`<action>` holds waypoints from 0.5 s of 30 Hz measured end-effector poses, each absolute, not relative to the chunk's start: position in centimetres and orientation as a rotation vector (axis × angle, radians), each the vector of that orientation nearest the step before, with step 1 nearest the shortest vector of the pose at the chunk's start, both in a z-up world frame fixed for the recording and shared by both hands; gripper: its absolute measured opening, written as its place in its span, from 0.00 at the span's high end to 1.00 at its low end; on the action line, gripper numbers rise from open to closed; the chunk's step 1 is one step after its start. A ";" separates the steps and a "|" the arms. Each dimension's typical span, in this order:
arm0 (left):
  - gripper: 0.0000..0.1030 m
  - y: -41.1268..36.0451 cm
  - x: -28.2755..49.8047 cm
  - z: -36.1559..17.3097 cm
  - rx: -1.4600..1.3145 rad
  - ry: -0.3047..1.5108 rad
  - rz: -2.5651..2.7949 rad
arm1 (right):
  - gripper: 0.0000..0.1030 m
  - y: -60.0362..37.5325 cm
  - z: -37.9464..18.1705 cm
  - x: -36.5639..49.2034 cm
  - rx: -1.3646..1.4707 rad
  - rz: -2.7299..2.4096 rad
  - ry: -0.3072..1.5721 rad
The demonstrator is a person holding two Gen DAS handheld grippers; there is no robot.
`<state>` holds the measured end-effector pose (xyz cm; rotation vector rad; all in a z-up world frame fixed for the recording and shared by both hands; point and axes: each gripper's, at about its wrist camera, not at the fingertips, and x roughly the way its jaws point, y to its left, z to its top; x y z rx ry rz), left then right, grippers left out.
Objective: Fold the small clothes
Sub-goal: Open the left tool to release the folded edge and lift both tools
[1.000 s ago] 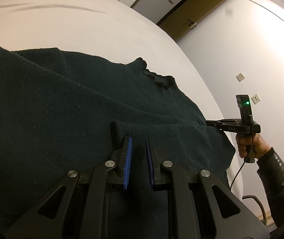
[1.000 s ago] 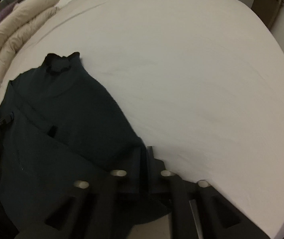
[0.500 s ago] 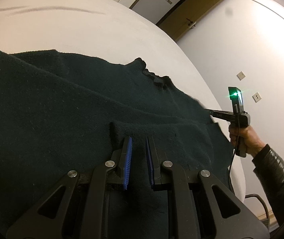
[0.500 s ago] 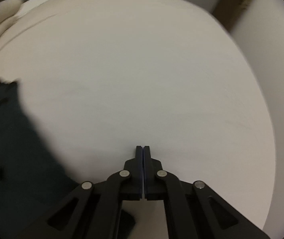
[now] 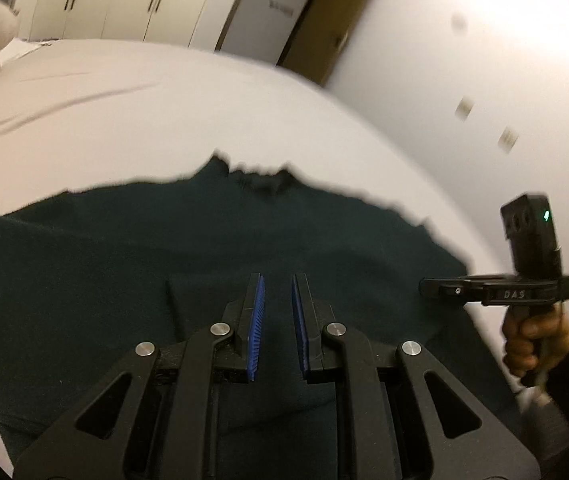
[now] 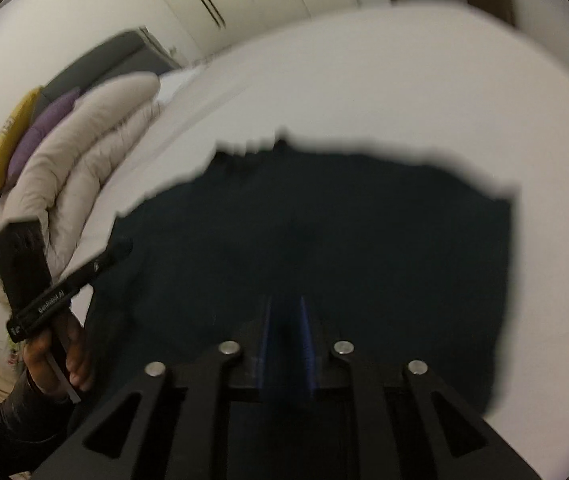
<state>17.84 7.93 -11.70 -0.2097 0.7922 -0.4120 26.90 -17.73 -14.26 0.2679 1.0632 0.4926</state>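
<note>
The sweater (image 5: 124, 280) lies flat on the bed (image 5: 164, 100), collar far from me. My left gripper (image 5: 277, 300) and right gripper (image 6: 286, 320) hover parted, empty. It looks soft, limp knit; I'd pinch hem corners.

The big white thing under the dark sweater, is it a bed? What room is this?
Most likely a bedroom. The dark sweater lies on a white bed, with pillows piled at one end and tall wardrobe doors behind.
</note>
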 end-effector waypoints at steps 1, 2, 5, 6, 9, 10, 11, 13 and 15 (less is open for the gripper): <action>0.87 7.6 18.3 -12.6 -0.174 0.832 -0.383 | 0.92 -18.3 -15.0 27.0 0.309 0.495 1.053; 0.87 7.5 18.8 -13.6 -0.150 0.882 -0.352 | 1.00 -19.4 -15.1 26.8 0.337 0.491 1.023; 0.87 9.2 19.6 -13.6 -0.217 0.886 -0.318 | 1.00 -22.8 -15.3 27.6 0.493 0.380 0.972; 0.87 9.3 19.5 -13.2 -0.172 0.862 -0.273 | 1.00 -24.4 -14.7 27.5 0.504 0.302 0.943; 0.87 9.9 19.3 -12.9 -0.182 0.843 -0.213 | 0.92 -25.6 -12.7 27.4 0.445 0.162 0.903; 0.87 10.1 19.3 -12.8 -0.172 0.836 -0.180 | 0.79 -24.9 -11.8 26.8 0.439 0.167 0.884; 0.87 10.5 19.4 -12.9 -0.187 0.834 -0.180 | 0.62 -24.1 -11.2 26.3 0.441 0.196 0.869; 0.87 11.1 19.6 -13.2 -0.221 0.850 -0.184 | 0.51 -21.9 -10.1 25.6 0.447 0.333 0.845; 0.87 11.1 19.4 -13.1 -0.223 0.847 -0.183 | 0.45 -19.2 -9.7 25.6 0.448 0.479 0.845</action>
